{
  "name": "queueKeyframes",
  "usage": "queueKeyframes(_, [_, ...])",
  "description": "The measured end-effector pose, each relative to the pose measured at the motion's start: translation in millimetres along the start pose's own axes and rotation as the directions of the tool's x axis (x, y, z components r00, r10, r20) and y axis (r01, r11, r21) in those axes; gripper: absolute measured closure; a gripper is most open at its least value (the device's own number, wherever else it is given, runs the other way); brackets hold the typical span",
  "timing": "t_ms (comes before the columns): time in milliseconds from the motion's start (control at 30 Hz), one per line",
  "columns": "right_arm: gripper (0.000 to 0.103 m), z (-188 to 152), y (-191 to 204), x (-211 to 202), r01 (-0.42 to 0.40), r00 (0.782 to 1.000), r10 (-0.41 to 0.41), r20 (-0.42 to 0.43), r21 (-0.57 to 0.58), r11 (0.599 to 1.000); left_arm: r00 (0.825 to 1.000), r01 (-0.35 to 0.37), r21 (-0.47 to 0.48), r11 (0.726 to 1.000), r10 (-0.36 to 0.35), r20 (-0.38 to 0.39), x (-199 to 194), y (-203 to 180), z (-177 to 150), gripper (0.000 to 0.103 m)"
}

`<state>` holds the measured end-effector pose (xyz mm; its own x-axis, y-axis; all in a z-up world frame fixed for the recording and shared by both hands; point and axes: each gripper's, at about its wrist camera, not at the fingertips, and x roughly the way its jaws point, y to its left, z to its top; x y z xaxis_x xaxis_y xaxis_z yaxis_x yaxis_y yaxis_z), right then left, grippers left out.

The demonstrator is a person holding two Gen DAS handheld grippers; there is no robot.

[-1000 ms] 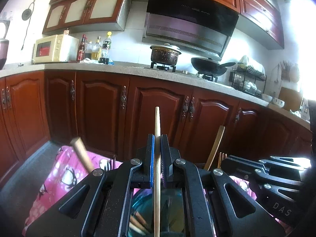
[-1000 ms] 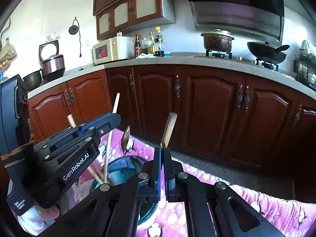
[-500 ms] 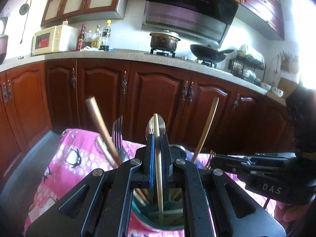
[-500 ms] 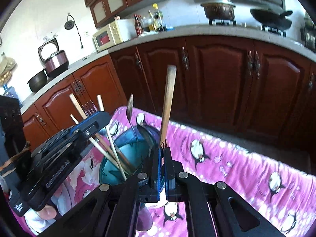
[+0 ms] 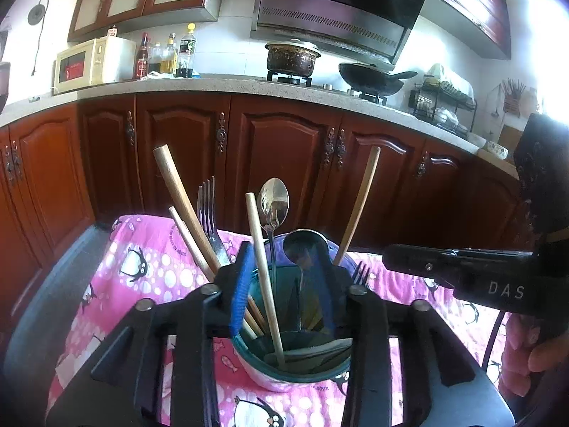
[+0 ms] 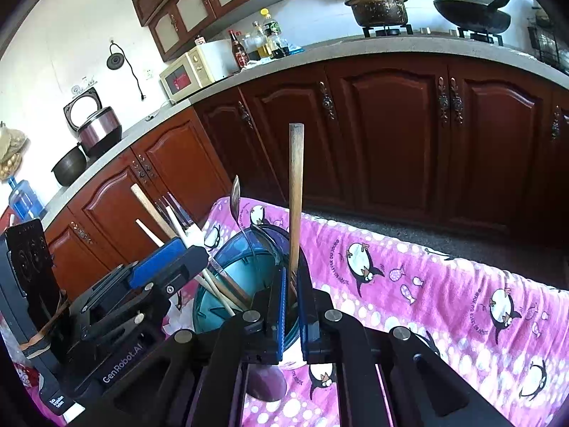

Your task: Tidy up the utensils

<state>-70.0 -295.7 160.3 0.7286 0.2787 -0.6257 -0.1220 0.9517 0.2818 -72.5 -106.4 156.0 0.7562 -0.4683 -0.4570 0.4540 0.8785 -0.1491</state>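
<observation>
A teal cup (image 5: pixel 295 366) (image 6: pixel 227 270) stands on a pink penguin cloth (image 5: pixel 142 274) and holds several utensils. Among them are a spoon (image 5: pixel 273 203), a fork (image 5: pixel 209 213) and wooden handles. My left gripper (image 5: pixel 284 274) (image 6: pixel 177 263) straddles the cup's rim. Its jaws are opening, and a wooden chopstick (image 5: pixel 263 270) leans loose between them inside the cup. My right gripper (image 6: pixel 292 284) (image 5: pixel 389 259) sits at the cup's right rim. Its pads are a narrow gap apart and just starting to open on a small fork (image 5: pixel 361 275) whose tines point up. A long wooden handle (image 6: pixel 296 195) rises beyond them.
Red-brown kitchen cabinets (image 5: pixel 284 163) run behind the table under a grey counter (image 5: pixel 213 85). The counter carries a microwave (image 5: pixel 89 64), bottles, a pot and a wok. A person's hand (image 5: pixel 533 359) holds the right gripper at the lower right. Bare pink cloth (image 6: pixel 444 284) stretches right of the cup.
The left jaws have let go of the chopstick, which now rests in the cup. Both grippers have come down and tilted over the cup. The right pads have parted slightly.
</observation>
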Motion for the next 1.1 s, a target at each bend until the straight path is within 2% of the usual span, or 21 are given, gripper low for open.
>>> queueKeyframes(300, [0.09, -8.1, 2.1, -16.1, 0.031, 0.999, -0.031, 0.01, 0.025, 0.999, 0.998, -0.04, 0.029, 0.999, 0.041, -0.041, -16.4, -9.8, 2.5, 0.049])
queueKeyframes(367, [0.083, -9.5, 2.8, -21.9, 0.042, 0.999, -0.043, 0.019, 0.035, 0.998, 0.998, -0.057, 0.033, 0.998, 0.058, -0.04, -23.2, -11.9, 3.3, 0.042])
queueKeyframes(400, [0.076, -11.3, 3.4, -26.4, 0.043, 0.999, -0.044, 0.033, 0.042, 0.998, 0.997, -0.061, 0.033, 0.998, 0.062, -0.041, -25.5, -11.9, 3.1, 0.041])
queueKeyframes(433, [0.069, -12.5, 3.7, -29.7, 0.047, 0.998, -0.049, 0.042, 0.046, 0.998, 0.997, -0.061, 0.031, 0.998, 0.062, -0.041, -28.5, -12.2, 3.5, 0.041])
queueKeyframes(467, [0.067, -13.6, 4.3, -32.4, 0.054, 0.997, -0.056, 0.048, 0.047, 0.997, 0.997, -0.062, 0.032, 0.998, 0.063, -0.042, -32.4, -13.1, 3.9, 0.041])
queueKeyframes(667, [0.067, -21.8, 10.1, -56.4, 0.065, 0.995, -0.07, 0.076, 0.065, 0.996, 0.993, -0.11, 0.053, 0.993, 0.112, -0.035, -53.1, -17.3, 4.3, 0.041])
queueKeyframes(833, [0.061, -29.2, 19.4, -80.2, 0.096, 0.988, -0.104, 0.111, 0.071, 0.993, 0.99, -0.133, 0.053, 0.99, 0.135, -0.042, -71.0, -18.8, 3.8, 0.041])
queueKeyframes(1100, [0.06, -43.5, 43.0, -94.2, 0.145, 0.982, -0.15, 0.118, 0.053, 0.988, 0.984, -0.171, 0.056, 0.984, 0.173, -0.047, -102.2, -19.7, -1.6, 0.041])
